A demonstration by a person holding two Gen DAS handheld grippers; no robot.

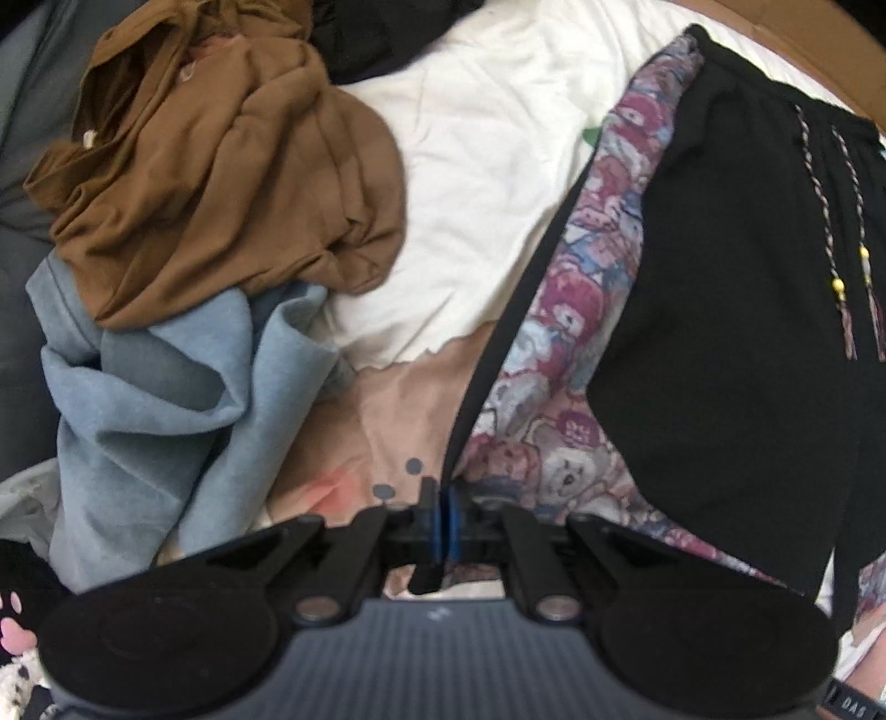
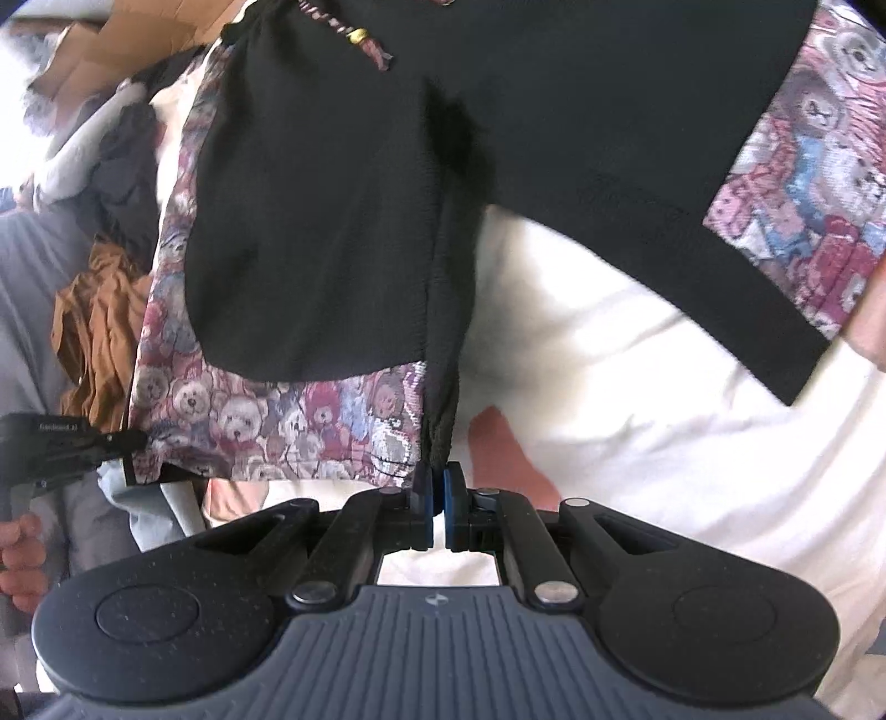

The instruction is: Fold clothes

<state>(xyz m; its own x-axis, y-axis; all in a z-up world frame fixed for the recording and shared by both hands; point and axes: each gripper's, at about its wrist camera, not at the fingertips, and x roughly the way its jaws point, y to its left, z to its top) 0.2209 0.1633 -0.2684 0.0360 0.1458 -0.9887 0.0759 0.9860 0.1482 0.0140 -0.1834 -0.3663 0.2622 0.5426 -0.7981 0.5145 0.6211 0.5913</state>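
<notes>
A black garment (image 1: 720,310) with a teddy-bear print lining (image 1: 587,266) lies spread over the white bedding. My left gripper (image 1: 442,518) is shut on its black-trimmed lower edge, which runs up from between the blue pads. In the right wrist view the same garment (image 2: 343,210) hangs lifted, its bear print (image 2: 266,421) showing along the bottom. My right gripper (image 2: 438,487) is shut on a bunched black fold of its hem (image 2: 443,399). The left gripper (image 2: 61,443) also shows at the far left, pinching the garment's corner.
A crumpled brown garment (image 1: 221,166) and a light blue one (image 1: 166,399) lie in a pile to the left. White bedding (image 1: 487,166) with a tan and pink print lies beneath. Brown cardboard (image 2: 138,33) stands at the back. A hand (image 2: 22,559) holds the left gripper.
</notes>
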